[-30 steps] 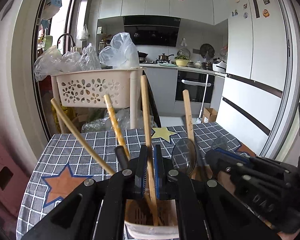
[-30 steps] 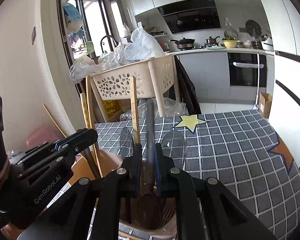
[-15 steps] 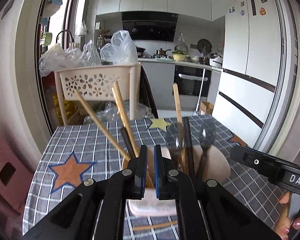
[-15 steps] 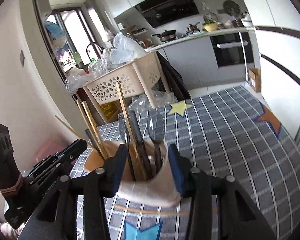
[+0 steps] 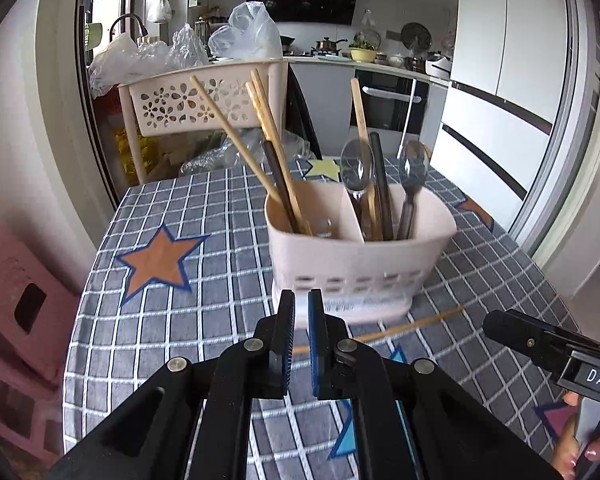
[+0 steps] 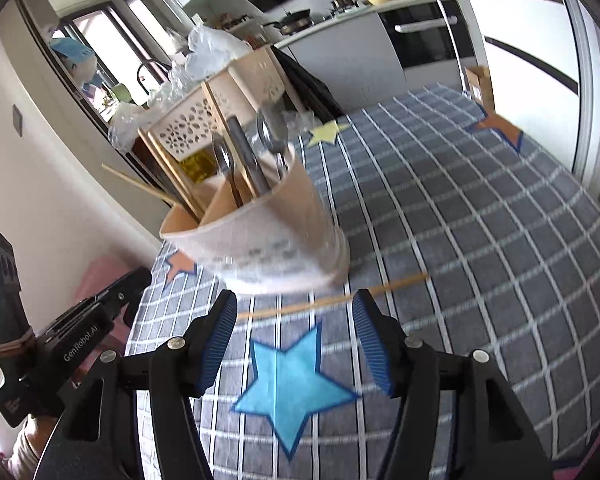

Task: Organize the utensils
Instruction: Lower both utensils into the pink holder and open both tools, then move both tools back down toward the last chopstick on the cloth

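— Both of my grippers have pulled back from the utensil holder (image 5: pixel 360 248) since a second ago; back then my left gripper (image 5: pixel 301 304) was pinching a wooden chopstick over it and my right gripper (image 6: pixel 292 312) was clamped on a dark handle.

— And how do they stand this moment?

— My left jaws are pressed nearly together with nothing between them. My right jaws have just been opening; they stand spread, with only tablecloth and a blue star (image 6: pixel 292 384) below them, gripping nothing.

— What lies nearest to you?

— A single loose chopstick (image 5: pixel 412 326) lies flat on the grey checked tablecloth (image 5: pixel 204 320), just in front of the holder's base and just beyond both sets of fingertips. In the right wrist view it runs across behind the pads (image 6: pixel 220 332), apart from them.

— Then the holder?

— It stands upright on the table, pale, with two compartments. Its left compartment holds the wooden chopsticks (image 5: pixel 260 120) and one dark stick, all leaning left. Its right compartment holds two metal spoons (image 5: pixel 356 172), bowls up, a dark handle (image 5: pixel 380 184) and one pale wooden stick (image 5: pixel 360 116).

— Beyond that?

— An orange star (image 5: pixel 160 256) on the cloth to the left, then a perforated basket (image 5: pixel 196 100) filled with plastic bags, and the kitchen counter further back.
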The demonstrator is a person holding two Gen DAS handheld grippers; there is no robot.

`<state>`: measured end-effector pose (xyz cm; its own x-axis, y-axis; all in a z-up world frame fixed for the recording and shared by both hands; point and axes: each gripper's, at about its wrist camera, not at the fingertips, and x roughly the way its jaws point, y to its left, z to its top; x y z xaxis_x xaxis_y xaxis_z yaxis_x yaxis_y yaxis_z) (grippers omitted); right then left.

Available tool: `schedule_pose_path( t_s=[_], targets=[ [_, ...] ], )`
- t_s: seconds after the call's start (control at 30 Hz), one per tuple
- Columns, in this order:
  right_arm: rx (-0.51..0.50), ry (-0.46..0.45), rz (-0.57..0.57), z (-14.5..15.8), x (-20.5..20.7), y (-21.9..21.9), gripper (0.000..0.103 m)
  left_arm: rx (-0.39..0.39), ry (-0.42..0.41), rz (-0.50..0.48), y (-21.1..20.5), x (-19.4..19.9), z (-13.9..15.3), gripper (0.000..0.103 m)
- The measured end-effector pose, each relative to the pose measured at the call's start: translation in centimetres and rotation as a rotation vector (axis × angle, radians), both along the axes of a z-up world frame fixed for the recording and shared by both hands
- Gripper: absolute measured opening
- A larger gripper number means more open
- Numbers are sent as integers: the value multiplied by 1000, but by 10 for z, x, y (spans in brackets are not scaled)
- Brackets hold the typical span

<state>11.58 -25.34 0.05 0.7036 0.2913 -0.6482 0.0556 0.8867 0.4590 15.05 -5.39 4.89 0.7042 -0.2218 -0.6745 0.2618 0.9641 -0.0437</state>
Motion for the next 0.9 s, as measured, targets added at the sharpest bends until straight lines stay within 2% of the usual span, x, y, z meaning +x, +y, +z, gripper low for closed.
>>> schedule_pose_path(
  t_s=[0.47,0.73,0.77,0.8,0.83,0.9],
  targets=[
    [15,106,-32,-29,-37,4,69,-3,87,3,19,-35,-21,39],
    [19,133,-33,-34,-50,8,69,16,136,3,30,-51,-36,39],
    [20,135,-34,-34,-51,9,69,16,140,7,32,-53,-36,45],
    [21,137,-34,-35,-52,9,72,16,143,9,34,-55,-37,90],
    [23,139,-32,-35,-53,9,73,19,155,17,36,-56,-38,103],
    [22,141,-26,-36,-54,10,74,19,143,27,39,-59,-39,103]
  ],
)
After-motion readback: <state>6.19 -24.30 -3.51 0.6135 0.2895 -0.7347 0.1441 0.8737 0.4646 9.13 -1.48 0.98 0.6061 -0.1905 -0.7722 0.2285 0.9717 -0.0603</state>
